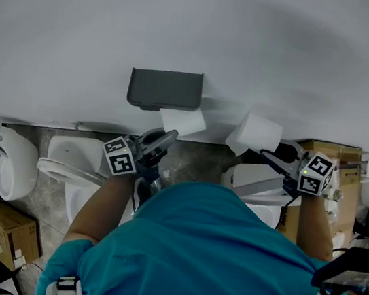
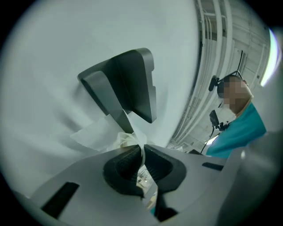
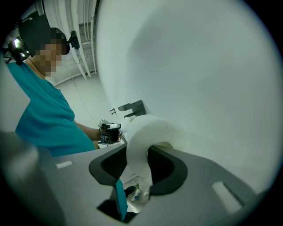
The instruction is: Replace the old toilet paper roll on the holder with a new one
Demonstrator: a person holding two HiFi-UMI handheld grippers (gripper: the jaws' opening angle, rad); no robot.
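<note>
Grey holder (image 1: 165, 90) with the old paper (image 1: 183, 120) hanging from it; the new roll (image 1: 255, 135) ready alongside.
The left gripper (image 2: 142, 149) was clenched on the twisted tail of the old paper just below the holder, and how much of that paper was left inside the holder could not be seen. The right gripper (image 3: 138, 149) was clamped on the new roll's side, holding it near the white wall (image 1: 288, 49), right of the holder and apart from it. Judged from this, the swap had barely begun: the old paper had yet to come off, and the new roll had yet to go on.
</note>
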